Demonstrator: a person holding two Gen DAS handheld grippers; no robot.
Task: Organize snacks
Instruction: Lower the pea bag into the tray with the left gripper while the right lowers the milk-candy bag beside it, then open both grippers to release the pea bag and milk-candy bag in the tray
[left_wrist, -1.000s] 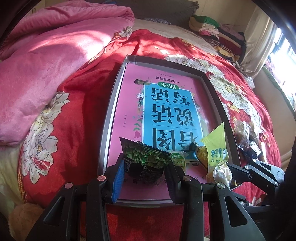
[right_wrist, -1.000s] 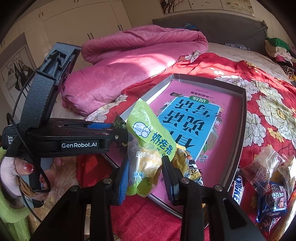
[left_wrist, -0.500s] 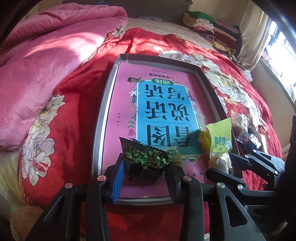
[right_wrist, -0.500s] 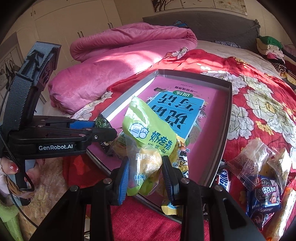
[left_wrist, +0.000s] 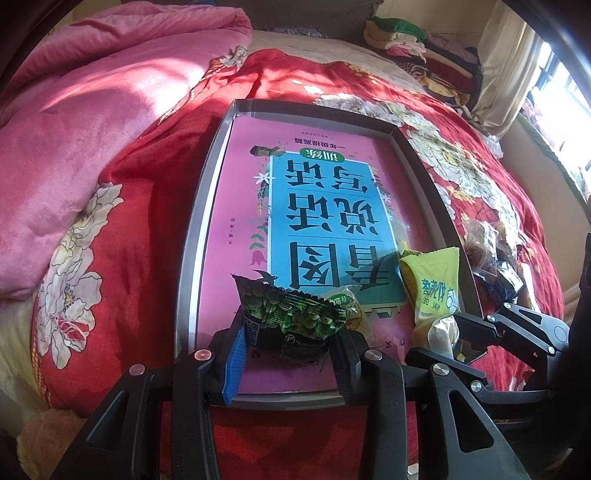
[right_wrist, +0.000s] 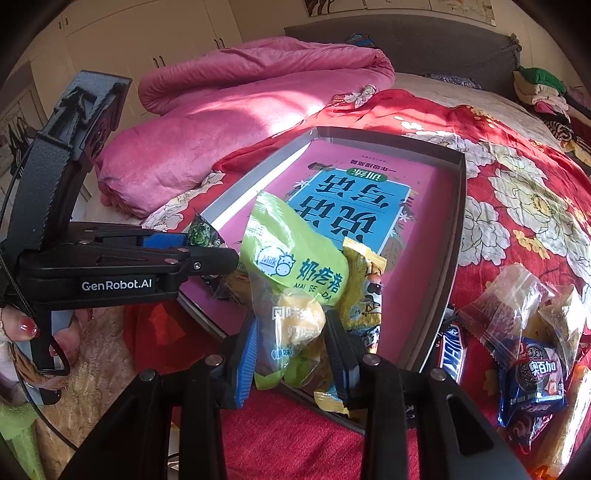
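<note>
Over tray (left_wrist: 195, 236) near end: left gripper (left_wrist: 288, 341) grasping green pack (left_wrist: 291, 317); right gripper (right_wrist: 291, 345) at 3 o'clock, jaws just eased wider, pads flanking milk bag (right_wrist: 291, 273) for drop-off beside it

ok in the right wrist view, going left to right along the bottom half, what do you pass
left gripper → lime-green milk snack bag in the right gripper → yellow packet → Snickers bar → clear-wrapped snack → blue cookie packet

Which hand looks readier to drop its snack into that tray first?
Probably the right gripper: its jaws have just been opening around the light green packet above the tray. The left gripper clamps its dark green packet.
</note>
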